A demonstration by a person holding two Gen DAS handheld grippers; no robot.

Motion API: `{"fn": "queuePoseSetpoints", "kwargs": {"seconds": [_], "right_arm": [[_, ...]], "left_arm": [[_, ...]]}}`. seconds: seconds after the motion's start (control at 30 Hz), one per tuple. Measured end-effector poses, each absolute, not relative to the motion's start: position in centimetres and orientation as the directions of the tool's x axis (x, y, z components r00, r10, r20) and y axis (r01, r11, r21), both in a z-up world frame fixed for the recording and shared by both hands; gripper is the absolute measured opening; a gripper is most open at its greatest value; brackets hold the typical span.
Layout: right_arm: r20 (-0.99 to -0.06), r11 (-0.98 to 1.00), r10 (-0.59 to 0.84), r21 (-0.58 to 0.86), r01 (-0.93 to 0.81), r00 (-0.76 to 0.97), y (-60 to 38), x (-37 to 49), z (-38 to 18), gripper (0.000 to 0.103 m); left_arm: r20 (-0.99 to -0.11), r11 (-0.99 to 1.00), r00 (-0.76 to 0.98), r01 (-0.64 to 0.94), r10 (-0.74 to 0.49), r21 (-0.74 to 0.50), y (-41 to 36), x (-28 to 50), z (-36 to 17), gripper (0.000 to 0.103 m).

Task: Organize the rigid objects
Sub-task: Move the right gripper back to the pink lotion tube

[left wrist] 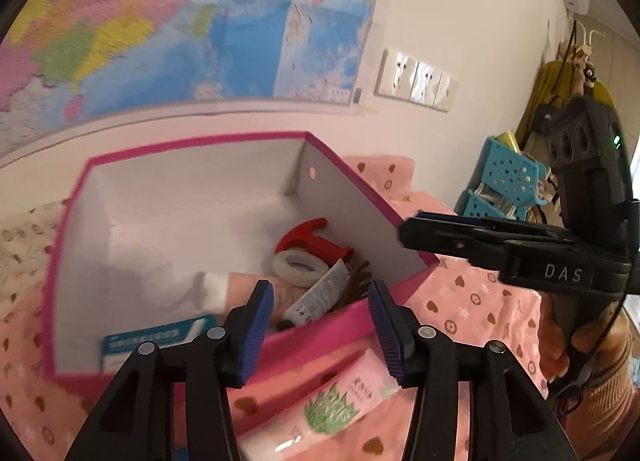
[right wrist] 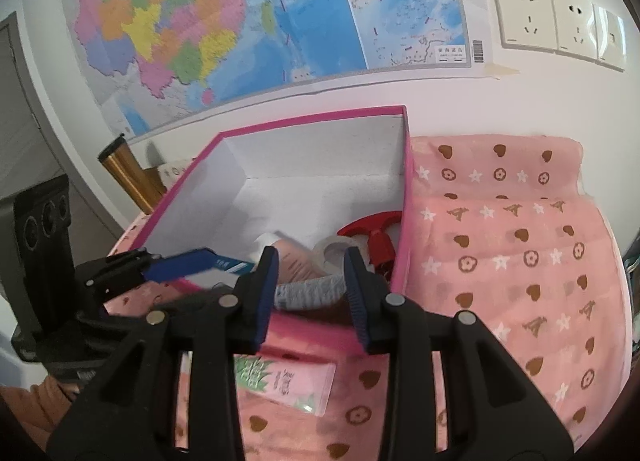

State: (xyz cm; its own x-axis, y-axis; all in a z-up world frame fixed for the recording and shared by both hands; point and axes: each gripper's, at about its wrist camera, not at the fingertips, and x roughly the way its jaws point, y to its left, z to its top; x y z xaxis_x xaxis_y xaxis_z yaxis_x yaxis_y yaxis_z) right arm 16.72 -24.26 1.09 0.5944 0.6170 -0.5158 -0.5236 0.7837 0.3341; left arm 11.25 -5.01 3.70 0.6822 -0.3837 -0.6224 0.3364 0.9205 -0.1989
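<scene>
Both my grippers tilt down over the box's near edge with jaws apart and nothing in them: left gripper (left wrist: 320,325), right gripper (right wrist: 310,293). Inside the pink box (left wrist: 192,140) I see a red hook (left wrist: 310,241), tape roll (left wrist: 298,267), white tube (left wrist: 320,297) and teal carton (left wrist: 156,341). One pink packet (left wrist: 348,393) lies outside on the cloth (right wrist: 520,261).

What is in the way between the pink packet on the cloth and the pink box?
Only the pink box's near wall stands between; the pink packet lies just outside it and must go over the rim. Nothing covers the packet.
</scene>
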Motion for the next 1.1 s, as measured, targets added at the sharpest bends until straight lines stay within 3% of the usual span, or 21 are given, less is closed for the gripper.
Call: {"fn": "queuePoseSetpoints", "kwargs": {"seconds": [0.3,0.37,0.4,0.6,1.1], "right_arm": [[-0.489,0.733,0.676,0.372,-0.569,0.551,-25.3,13.1,0.1,0.043],[-0.506,0.732,0.676,0.383,-0.563,0.535,-25.3,12.7,-1.0,0.053],[-0.516,0.735,0.673,0.385,-0.559,0.53,-25.2,12.6,-1.7,0.054],[-0.606,0.757,0.641,0.4,-0.516,0.47,-24.5,12.4,-6.4,0.054],[-0.63,0.757,0.645,0.448,-0.475,0.432,-24.2,12.4,-9.0,0.054]], "left_arm": [[-0.607,0.933,0.709,0.282,-0.359,-0.223,-1.5,6.7,3.2,0.056],[-0.62,0.934,0.699,0.269,-0.356,-0.234,-1.1,6.2,2.5,0.056],[-0.629,0.934,0.691,0.263,-0.356,-0.241,-0.9,6.0,2.0,0.056],[-0.68,0.945,0.656,0.231,-0.328,-0.233,-1.3,4.8,-0.5,0.056],[-0.72,0.929,0.587,0.244,-0.371,-0.28,-2.5,4.5,-2.6,0.056]]}}
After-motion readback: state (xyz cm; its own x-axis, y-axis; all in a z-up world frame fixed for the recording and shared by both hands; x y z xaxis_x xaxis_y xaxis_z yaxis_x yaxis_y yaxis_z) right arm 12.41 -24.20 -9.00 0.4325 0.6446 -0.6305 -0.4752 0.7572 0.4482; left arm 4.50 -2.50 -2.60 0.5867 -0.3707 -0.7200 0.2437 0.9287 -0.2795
